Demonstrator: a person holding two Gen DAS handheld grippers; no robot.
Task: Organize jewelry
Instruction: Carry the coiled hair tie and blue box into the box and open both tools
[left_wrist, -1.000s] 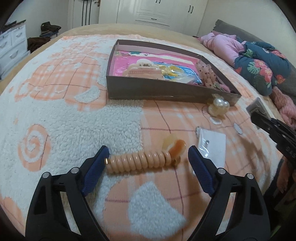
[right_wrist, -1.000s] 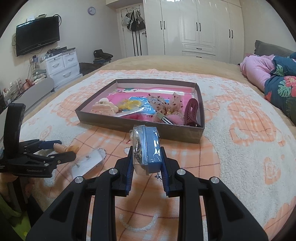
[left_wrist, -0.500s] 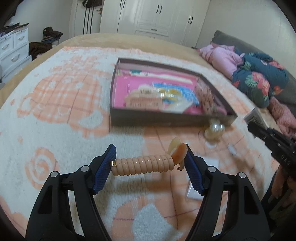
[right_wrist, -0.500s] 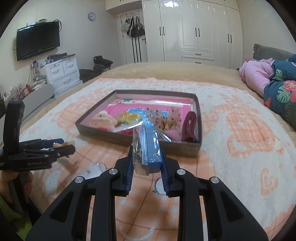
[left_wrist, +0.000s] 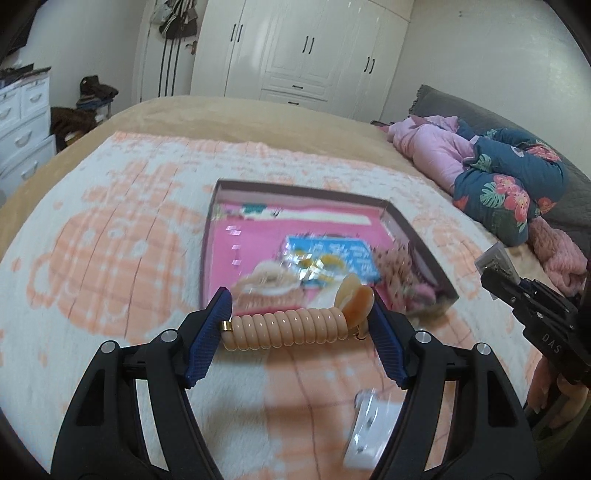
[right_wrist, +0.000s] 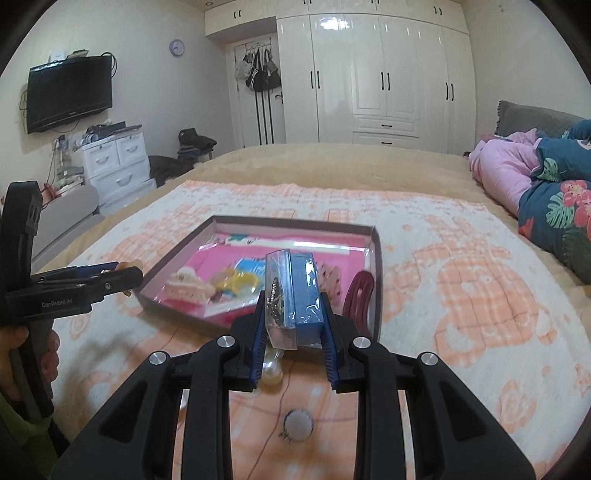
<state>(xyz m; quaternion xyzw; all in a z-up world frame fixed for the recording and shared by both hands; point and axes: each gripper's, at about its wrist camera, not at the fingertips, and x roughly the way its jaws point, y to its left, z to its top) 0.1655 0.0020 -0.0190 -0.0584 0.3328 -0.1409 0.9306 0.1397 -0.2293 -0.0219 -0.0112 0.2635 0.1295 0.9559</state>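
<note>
Right now your left gripper (left_wrist: 301, 325) clamps the peach spiral coil hair tie (left_wrist: 286, 328) end to end: one blue pad sits on its gold-capped end, the other on the amber disc charm at the far end. Its jaws were closing within the last second, with the coil between them, and stand at a mid-width grip. The coil hangs clear of the orange-and-white patterned fleece blanket (left_wrist: 110, 258), just short of the near wall of the shallow brown cardboard box with pink lining (left_wrist: 421, 243).

Your right gripper (right_wrist: 293, 325) is narrow, pinching a small clear plastic packet with a blue card insert (right_wrist: 295, 295) upright between its pads; dark pieces inside it, probably jewelry, too small to tell. It is also off the blanket, in front of the box's near edge.

In the box: a cream claw hair clip (right_wrist: 186, 286), a yellow ring-shaped piece (right_wrist: 236, 284), a maroon claw clip (right_wrist: 358, 295) against the right wall. The left view is motion-blurred there.

On the blanket: a white card (left_wrist: 371, 432) below your left gripper, a pearly bead ornament (right_wrist: 271, 369) under your right.
</note>
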